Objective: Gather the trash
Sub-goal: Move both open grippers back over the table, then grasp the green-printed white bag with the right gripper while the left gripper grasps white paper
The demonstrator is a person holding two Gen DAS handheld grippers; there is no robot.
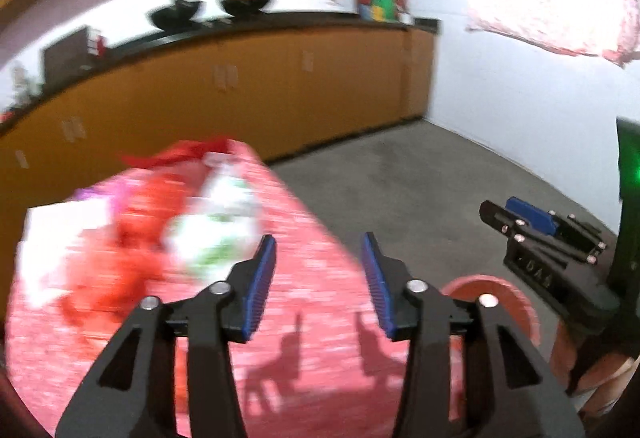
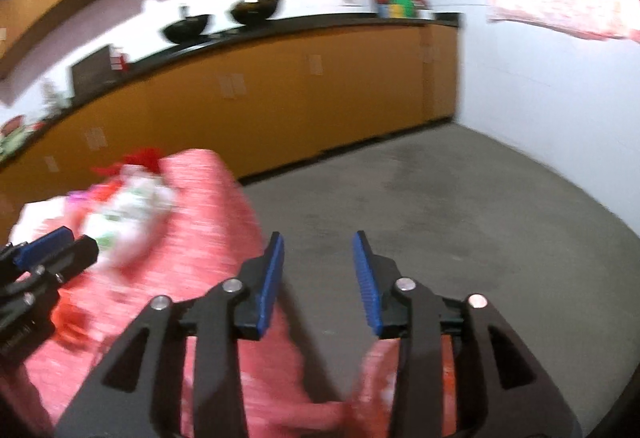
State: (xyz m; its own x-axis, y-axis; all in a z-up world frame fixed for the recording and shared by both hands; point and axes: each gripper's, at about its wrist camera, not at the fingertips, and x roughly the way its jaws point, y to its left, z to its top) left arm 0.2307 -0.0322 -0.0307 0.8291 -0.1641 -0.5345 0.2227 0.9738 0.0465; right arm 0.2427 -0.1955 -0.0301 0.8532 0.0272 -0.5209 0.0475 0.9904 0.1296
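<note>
Pink woven cloth covers the tabletop [image 1: 304, 238] that fills the near left of both views, its corner jutting out over the grey concrete floor [image 1: 420, 174]. On it, toward the far left, lies a blurred heap of trash [image 1: 172, 222]: crumpled red wrappers beside a white packet with green print, with a scrap of purple at its left edge. The blur makes it impossible to tell the pieces apart more exactly.

The left tongs [image 1: 319, 282] hang above the cloth just right of the heap, blue pads apart with nothing between them. The right tongs [image 2: 318, 278] stand apart as well and empty, pointing out past the tabletop's edge toward the floor; in the left view they show at the far right [image 1: 516, 222], beside a rounded reddish-orange rim [image 1: 516, 302] that may be a bin or bucket, though too little of it shows to be sure.

Both pairs look spread ready for a pick, and since neither holds anything, the heap seems still uncollected. The left pair sits nearer and would probably go first.

Along the far wall runs an orange cabinet front under a dark counter [image 2: 280, 26] carrying two black bowls [image 2: 256, 10].
</note>
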